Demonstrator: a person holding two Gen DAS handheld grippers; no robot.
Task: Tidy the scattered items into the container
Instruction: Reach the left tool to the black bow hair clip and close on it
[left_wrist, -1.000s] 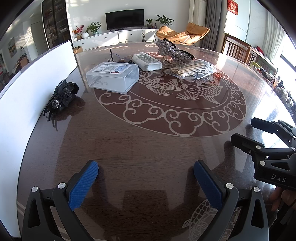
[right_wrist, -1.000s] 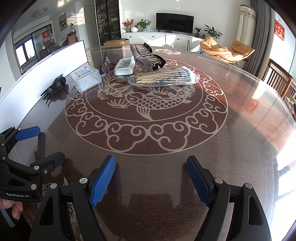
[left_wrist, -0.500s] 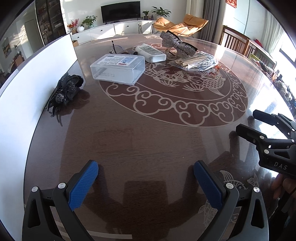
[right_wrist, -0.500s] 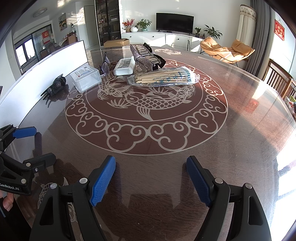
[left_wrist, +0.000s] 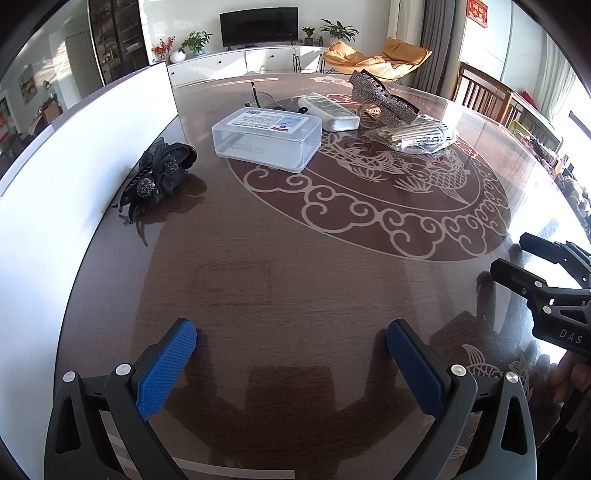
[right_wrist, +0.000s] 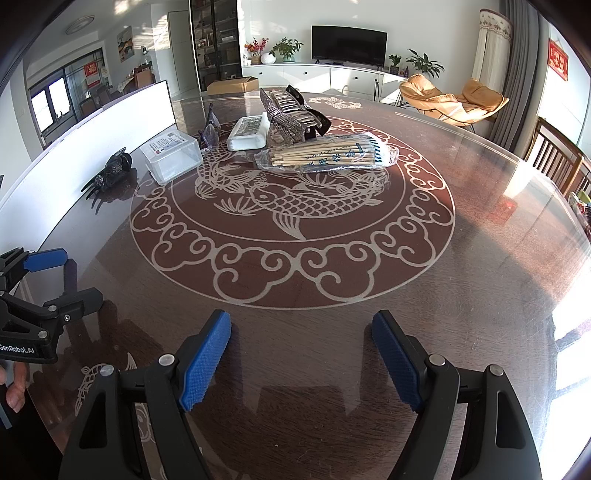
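Table (left_wrist: 295, 280) first: round, dark, glossy, with a carp medallion at its centre. Beside the medallion's left rim, a clear lidded container (left_wrist: 266, 142), closed, label up. Across the medallion's far side, a bagged bundle of chopsticks (right_wrist: 325, 153), a glittering hair clip (left_wrist: 382, 99) and a white flat pack (left_wrist: 328, 112) — close together, some touching. Well left of the medallion, near the white board (left_wrist: 74, 158), a black hair clip (left_wrist: 159, 175). Nearest of all, short of the medallion, left gripper (left_wrist: 291, 350) and right gripper (right_wrist: 301, 354), both jaws spread wide, holding nothing. Best handled by opening the lid first — probably one gripper steadying the box, the other lifting the edge.
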